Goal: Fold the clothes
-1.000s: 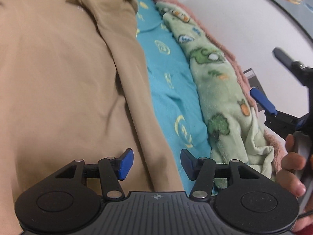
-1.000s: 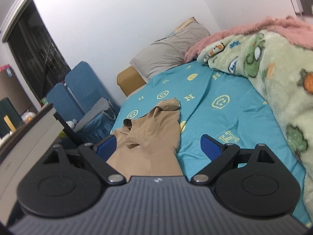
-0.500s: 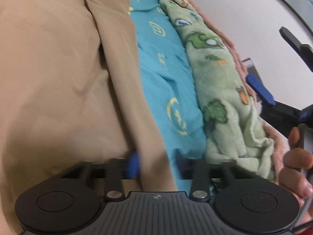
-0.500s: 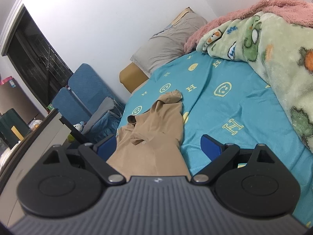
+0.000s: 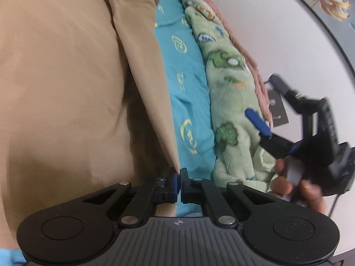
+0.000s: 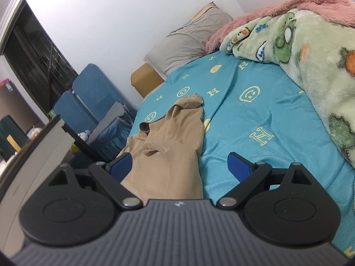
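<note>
A tan garment (image 5: 66, 84) lies spread on a bed with a turquoise sheet (image 5: 186, 102). My left gripper (image 5: 178, 178) is shut on the garment's right edge near its bottom corner. My right gripper (image 6: 180, 163) is open and empty, held above the near end of the same tan garment (image 6: 173, 137), whose collar and sleeve point toward the pillow. The right gripper also shows in the left wrist view (image 5: 264, 108), held by a hand to the right, over the blanket.
A green cartoon-print blanket (image 6: 310, 51) with a pink fleece (image 6: 277, 6) lies along the bed's right side by the wall. A grey pillow (image 6: 188, 42) sits at the head. Blue folded chairs (image 6: 88, 97) and a pale cabinet (image 6: 33, 155) stand to the left of the bed.
My left gripper has closed from open onto the tan garment's right edge. My right gripper has stayed open and shifted slightly over the bed.
</note>
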Motion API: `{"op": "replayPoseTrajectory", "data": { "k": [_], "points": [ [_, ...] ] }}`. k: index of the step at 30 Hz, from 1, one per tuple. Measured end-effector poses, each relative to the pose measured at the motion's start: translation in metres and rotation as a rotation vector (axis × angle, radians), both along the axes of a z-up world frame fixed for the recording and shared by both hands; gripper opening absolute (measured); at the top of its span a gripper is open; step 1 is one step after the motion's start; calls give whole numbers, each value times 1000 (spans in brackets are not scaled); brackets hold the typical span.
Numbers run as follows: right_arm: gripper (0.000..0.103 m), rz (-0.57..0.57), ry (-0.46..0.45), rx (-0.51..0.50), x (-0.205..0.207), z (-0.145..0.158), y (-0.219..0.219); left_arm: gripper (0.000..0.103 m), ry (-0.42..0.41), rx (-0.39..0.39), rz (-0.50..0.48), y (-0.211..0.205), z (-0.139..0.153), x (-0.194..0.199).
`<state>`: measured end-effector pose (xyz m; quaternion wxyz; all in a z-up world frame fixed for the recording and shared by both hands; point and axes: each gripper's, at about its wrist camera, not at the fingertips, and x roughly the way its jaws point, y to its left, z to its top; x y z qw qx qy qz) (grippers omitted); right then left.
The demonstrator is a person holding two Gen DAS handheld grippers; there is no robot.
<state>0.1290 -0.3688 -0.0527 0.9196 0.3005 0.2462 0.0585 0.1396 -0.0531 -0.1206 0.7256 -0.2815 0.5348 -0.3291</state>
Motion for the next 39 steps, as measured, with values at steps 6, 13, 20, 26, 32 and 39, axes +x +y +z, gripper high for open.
{"op": "replayPoseTrajectory", "data": {
  "k": [6,13,20,26,32,39],
  "points": [
    [94,21,18,-53,3,0,10,2,-48,214,12,9,4,-13],
    [94,24,18,-77,-1,2,15,4,-70,384,-15,3,-7,-17],
    [94,16,12,-112,-1,3,18,39,-152,360,49,12,13,-14],
    [94,24,-10,-173,-3,5,31,77,-222,360,246,51,45,21],
    [94,64,4,-204,5,0,49,81,-187,309,536,130,51,105],
    [94,75,62,-241,32,-17,67,78,-82,153,813,215,2,199]
  ]
}}
